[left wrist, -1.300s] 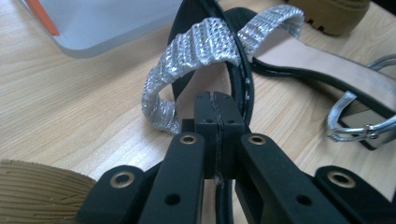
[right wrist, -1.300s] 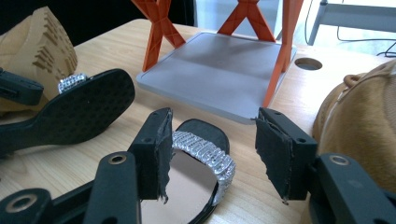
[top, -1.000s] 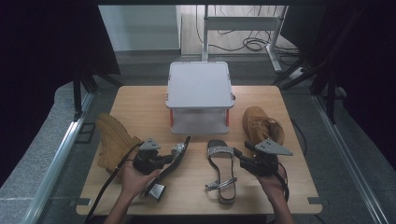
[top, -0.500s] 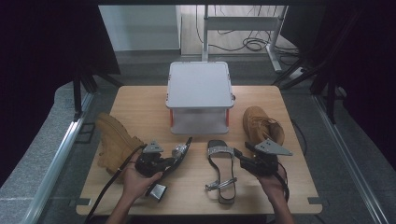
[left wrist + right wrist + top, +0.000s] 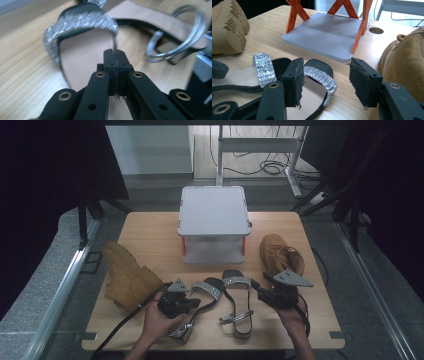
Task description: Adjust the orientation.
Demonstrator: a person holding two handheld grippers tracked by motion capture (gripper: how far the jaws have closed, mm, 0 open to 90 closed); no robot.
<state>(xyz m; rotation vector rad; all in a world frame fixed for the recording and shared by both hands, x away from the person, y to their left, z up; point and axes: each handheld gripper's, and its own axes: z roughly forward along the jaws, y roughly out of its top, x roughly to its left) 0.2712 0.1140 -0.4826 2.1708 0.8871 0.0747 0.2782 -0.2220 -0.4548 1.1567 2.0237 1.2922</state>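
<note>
Two black sandals with glittery silver straps lie at the table's front. My left gripper [image 5: 186,301] [image 5: 115,58] is shut on the side edge of the left sandal [image 5: 204,290] [image 5: 80,50], just behind its toe strap. The right sandal [image 5: 236,305] [image 5: 322,77] lies flat beside it, and its silver ankle strap [image 5: 175,37] curls up at the heel. My right gripper [image 5: 261,289] [image 5: 325,82] stands open at that sandal's toe end. The toe strap sits partly between its jaws, and they do not touch it.
A grey two-tier stand [image 5: 214,212] [image 5: 327,32] with orange legs stands mid-table behind the sandals. One tan boot [image 5: 127,277] [image 5: 229,27] lies on its side at the left. Another tan boot [image 5: 280,252] [image 5: 404,62] stands close beside my right gripper.
My left gripper has shifted a little right and toward the person with the left sandal, which has turned so its toe strap faces up. The right gripper has barely moved.
</note>
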